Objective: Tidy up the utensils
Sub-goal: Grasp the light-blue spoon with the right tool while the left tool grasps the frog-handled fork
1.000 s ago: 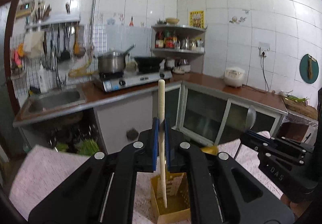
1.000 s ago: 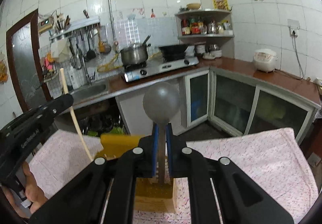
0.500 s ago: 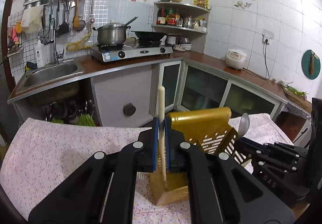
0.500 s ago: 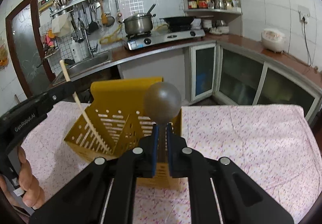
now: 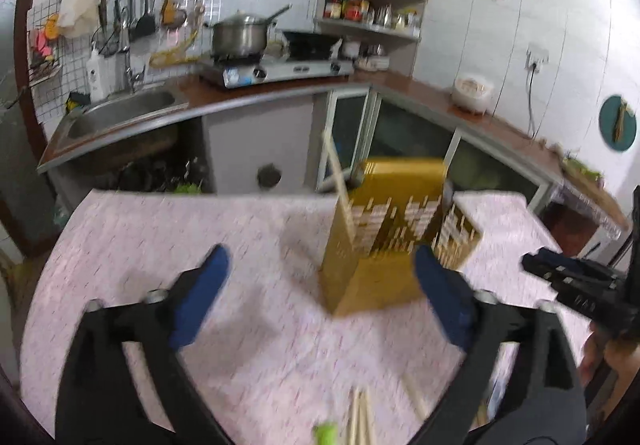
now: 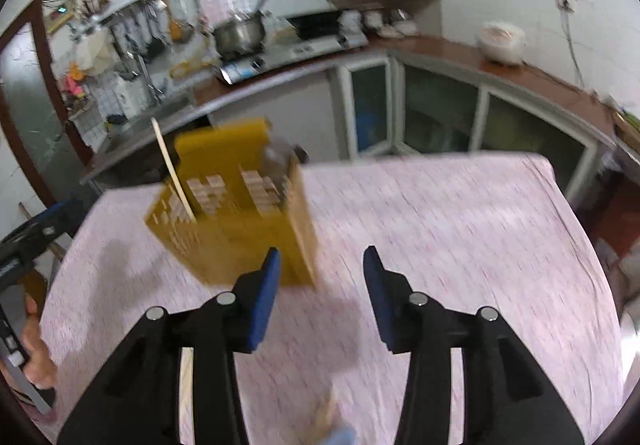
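Note:
A yellow slotted utensil holder [image 5: 384, 237] stands on the pink patterned tablecloth [image 5: 180, 229]; it also shows in the right wrist view [image 6: 236, 217]. A pale chopstick [image 5: 339, 181] leans in its left part, seen too in the right wrist view [image 6: 173, 169]. A grey spoon [image 6: 280, 157] stands in its right part. My left gripper [image 5: 320, 273] is open and empty, in front of the holder. My right gripper [image 6: 320, 277] is open and empty, just right of the holder. More chopsticks [image 5: 360, 417] lie near the front edge.
A green-tipped item [image 5: 326, 433] lies by the loose chopsticks. A wooden piece [image 6: 186, 385] and a blue-tipped item [image 6: 340, 433] lie near the front in the right wrist view. Beyond the table are the sink [image 5: 120, 113], stove with pot [image 5: 240, 37] and counter cabinets [image 6: 440, 113].
Both grippers let go and opened: the chopstick and the spoon now stand in the holder. Both grippers pulled back and tilted down toward the table.

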Available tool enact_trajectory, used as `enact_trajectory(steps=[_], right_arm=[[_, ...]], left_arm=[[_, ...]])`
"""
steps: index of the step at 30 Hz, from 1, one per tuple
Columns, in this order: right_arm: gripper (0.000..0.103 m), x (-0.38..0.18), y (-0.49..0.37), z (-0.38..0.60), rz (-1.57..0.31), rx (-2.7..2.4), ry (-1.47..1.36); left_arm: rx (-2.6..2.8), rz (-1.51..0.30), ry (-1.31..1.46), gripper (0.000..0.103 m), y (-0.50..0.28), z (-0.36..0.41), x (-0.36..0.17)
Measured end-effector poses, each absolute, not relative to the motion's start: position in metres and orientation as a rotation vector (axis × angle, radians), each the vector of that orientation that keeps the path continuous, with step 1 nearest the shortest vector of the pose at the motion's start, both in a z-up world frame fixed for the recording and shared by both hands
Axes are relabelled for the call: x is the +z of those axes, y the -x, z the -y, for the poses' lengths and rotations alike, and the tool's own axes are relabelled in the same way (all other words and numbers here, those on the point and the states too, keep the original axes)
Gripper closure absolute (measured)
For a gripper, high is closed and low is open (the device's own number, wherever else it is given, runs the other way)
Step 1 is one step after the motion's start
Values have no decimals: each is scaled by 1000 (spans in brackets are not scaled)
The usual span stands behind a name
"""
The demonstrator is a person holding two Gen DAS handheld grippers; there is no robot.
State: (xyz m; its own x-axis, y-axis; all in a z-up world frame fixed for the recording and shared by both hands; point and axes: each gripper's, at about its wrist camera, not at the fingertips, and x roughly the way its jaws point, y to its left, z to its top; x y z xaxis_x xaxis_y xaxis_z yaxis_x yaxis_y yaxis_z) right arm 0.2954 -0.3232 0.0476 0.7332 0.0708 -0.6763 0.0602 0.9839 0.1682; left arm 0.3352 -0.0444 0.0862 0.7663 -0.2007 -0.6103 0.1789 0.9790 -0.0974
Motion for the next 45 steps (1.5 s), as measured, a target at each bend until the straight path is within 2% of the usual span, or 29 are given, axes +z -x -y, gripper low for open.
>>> enact_trajectory(steps=[6,16,21,24,28,32,35,44,45], right_arm=[[51,11,-252,333,-882,-21,-207],[51,-45,-224,314,-1016,-36,-187],[51,-58,-218,309,-1039,-34,-212],[51,-67,-221,309,-1062,-37,-232],[51,-75,-223,311,-1085,-49,-251],[53,-76,-228,314,-1085,-42,-269],[63,-74,-231,316,-1090,-34,-271],[64,-74,-237,309,-1098,-23,-232],[64,-74,-237,310,-1097,-22,-228]], left_arm=[[-180,-841,-12,5,-296,27,49],[-169,-1033,-25,5,-262,27,-26],[-146,-1072,-26,7,-257,26,-42],[-152,-1089,-23,13,-258,24,-46],[-160,-1123,-21,26,-261,28,-51],[-156,-1144,-25,30,-268,30,-58],[-169,-1159,-24,33,-272,31,-61],[-130,-1172,-59,52,-286,43,-66],[-129,-1170,-65,56,-286,44,-66]])
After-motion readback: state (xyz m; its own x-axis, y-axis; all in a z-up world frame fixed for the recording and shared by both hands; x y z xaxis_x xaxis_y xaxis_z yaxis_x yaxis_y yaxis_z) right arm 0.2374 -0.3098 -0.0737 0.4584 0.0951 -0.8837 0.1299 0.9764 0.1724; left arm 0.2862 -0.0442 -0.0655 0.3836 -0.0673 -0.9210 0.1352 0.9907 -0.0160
